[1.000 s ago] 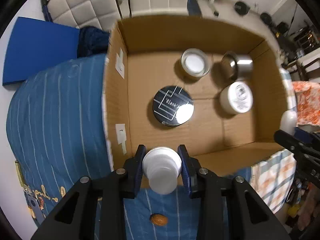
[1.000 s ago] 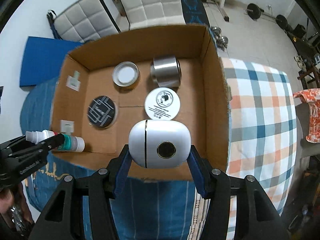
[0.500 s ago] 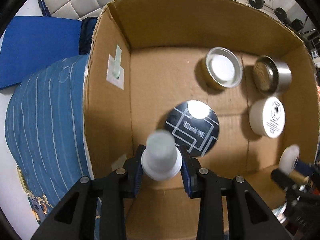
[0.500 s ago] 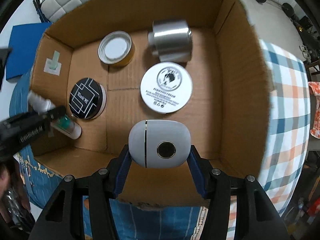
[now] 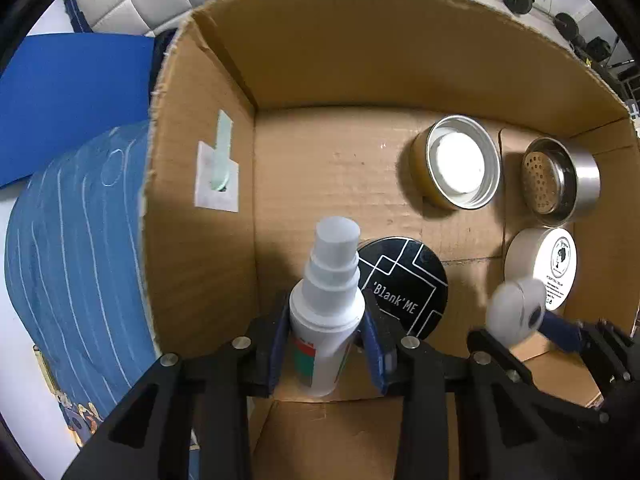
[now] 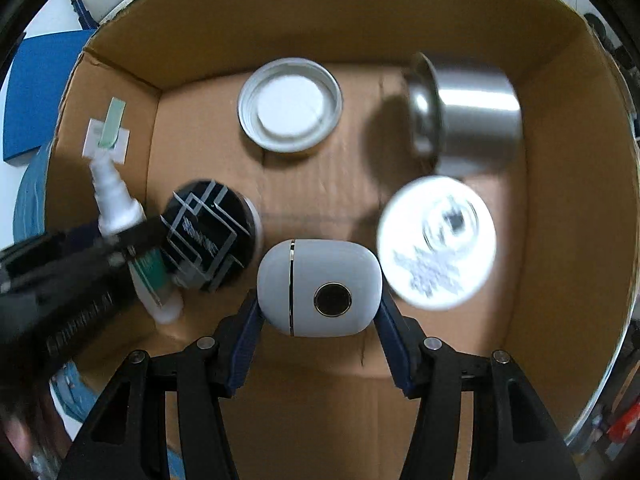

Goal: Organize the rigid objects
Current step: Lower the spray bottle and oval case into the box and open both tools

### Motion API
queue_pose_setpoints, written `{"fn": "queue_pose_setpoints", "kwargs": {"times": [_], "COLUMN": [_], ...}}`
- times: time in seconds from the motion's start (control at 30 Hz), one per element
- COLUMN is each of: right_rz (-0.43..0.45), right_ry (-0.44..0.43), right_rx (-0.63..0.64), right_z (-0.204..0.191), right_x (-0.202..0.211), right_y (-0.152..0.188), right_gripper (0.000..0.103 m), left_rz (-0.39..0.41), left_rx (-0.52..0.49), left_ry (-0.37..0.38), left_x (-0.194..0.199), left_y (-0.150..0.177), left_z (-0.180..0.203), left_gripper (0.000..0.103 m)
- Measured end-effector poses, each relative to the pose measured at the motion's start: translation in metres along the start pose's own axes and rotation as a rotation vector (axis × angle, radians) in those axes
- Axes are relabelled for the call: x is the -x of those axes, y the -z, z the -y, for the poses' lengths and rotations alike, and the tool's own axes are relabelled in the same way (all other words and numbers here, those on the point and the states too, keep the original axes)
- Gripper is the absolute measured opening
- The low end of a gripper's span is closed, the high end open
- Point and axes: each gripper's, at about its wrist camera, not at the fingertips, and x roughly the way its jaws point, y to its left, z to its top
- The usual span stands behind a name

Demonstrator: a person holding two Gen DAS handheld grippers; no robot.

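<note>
Now I am lowering a white spray bottle (image 5: pixel 326 312), clenched in my left jaws, and a white case (image 6: pixel 318 288), clenched in my right jaws, into the cardboard box (image 5: pixel 360 52); next comes releasing both onto bare floor.

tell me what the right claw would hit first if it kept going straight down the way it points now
Probably bare cardboard. The right claw, shut on the white case, points at the box floor between the black tin and the white cream jar. The case would land first; depth is unclear, and both neighbours sit close.

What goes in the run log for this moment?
left tongs: grip spray bottle | right tongs: grip white case | both inside cardboard box
</note>
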Motion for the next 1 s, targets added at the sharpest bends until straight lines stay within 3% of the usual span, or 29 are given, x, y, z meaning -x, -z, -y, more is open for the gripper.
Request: {"fn": "queue_pose_setpoints", "kwargs": {"times": [0.23,0.5,0.6,0.7,0.77,0.9,1.0], "right_rz": [0.002,0.005,-0.003,0.004,0.008,0.027,0.049], "right_ry": [0.032,0.033,0.029,0.021,0.017,0.015,0.032], "right_rx": [0.003,-0.011,-0.018,-0.026,-0.030,-0.035,-0.032], "right_z": [-0.013,-0.014,-0.011,0.000,0.003,0.014,0.016], "right_x": [-0.014,-0.016,-0.016,-0.010,-0.006,0.012,0.024], "right_y": [-0.022,-0.043,-0.048,-0.050,-0.048,-0.036,-0.026], "right_gripper": [0.059,0.059,0.059,0.062,0.067,0.073,0.078], "left_rz": [-0.047,-0.043,-0.040,-0.021,-0.009,0.050,0.085], "left_rx": [0.024,0.070,0.080,0.082,0.081,0.056,0.051], "left_ry": [0.040,0.092,0.116,0.136,0.154,0.123,0.113], "left_x": [-0.015,-0.021,-0.019,-0.009,-0.001,0.023,0.039], "left_y": [-0.018,-0.036,-0.038,-0.035,-0.032,-0.028,-0.023], "left_z": [-0.003,-0.009,-0.011,-0.008,-0.007,0.002,0.006], "left_gripper": [0.034,0.040,0.047,0.061,0.085,0.088,0.097]}}
